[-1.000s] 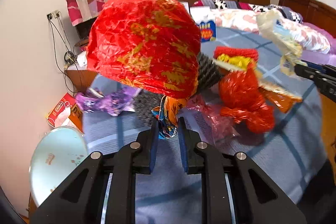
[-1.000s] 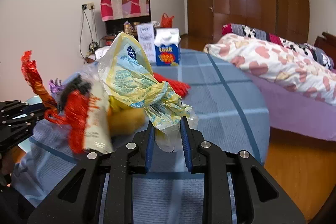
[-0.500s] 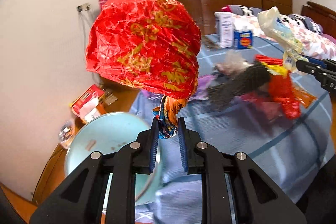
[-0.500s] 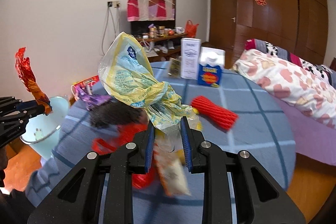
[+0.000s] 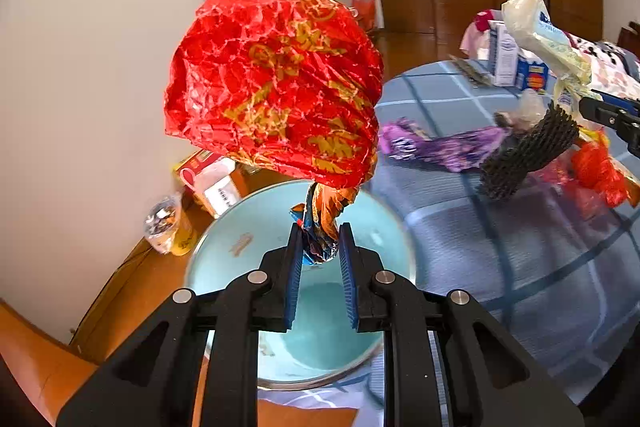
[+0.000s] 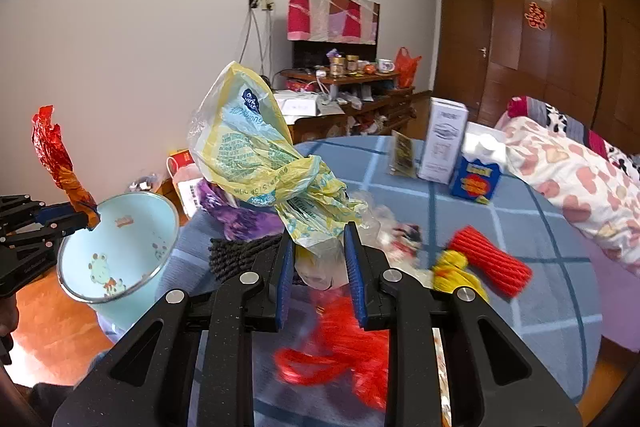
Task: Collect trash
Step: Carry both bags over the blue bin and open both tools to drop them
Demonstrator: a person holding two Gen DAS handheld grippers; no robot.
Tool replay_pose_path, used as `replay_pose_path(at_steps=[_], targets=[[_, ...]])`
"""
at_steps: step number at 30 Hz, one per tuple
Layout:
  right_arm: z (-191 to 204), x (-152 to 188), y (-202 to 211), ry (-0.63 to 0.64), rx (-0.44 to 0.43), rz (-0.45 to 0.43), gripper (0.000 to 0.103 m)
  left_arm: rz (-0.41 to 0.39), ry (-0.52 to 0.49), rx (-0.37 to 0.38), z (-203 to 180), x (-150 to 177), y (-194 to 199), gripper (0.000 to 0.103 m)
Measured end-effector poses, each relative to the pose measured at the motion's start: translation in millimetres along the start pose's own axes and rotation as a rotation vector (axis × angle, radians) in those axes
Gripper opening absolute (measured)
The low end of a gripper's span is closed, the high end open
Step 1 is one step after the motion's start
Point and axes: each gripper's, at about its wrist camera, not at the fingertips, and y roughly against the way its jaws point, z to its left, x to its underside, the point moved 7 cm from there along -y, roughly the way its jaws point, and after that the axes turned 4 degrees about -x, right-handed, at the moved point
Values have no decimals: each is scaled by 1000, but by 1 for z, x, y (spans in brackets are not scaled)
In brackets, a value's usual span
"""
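Note:
My left gripper (image 5: 319, 251) is shut on the twisted end of a crumpled red foil wrapper (image 5: 276, 83) with gold print, held directly above the open light blue bin (image 5: 224, 259). In the right wrist view that wrapper (image 6: 54, 155) and the left gripper (image 6: 86, 219) hang at the bin's (image 6: 116, 247) left rim. My right gripper (image 6: 318, 255) is shut on a crumpled yellow plastic bag (image 6: 256, 155), held over the round table (image 6: 560, 307) with the blue checked cloth. The yellow bag (image 5: 540, 31) also shows at the far right of the left wrist view.
Loose litter lies on the table: a purple wrapper (image 5: 444, 147), black foam netting (image 5: 528, 155), red plastic (image 6: 352, 351), a red ribbed roll (image 6: 492, 259). Two cartons (image 6: 444, 143) stand at the far edge. A bed (image 6: 580, 171) is at right, a cluttered shelf (image 6: 348, 83) behind.
Both grippers swung left, away from the table's middle toward the bin. The red wrapper went from over the table to above the bin's mouth. Both grips stayed the same.

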Motion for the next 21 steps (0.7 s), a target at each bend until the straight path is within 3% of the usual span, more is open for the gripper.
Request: replay_pose_path(at_steps=[10, 21], targets=[[37, -10, -25, 60, -36, 18, 25, 32, 38, -49, 36, 15, -10, 18], [60, -15, -37, 98, -50, 21, 25, 50, 64, -69, 49, 21, -14, 18]])
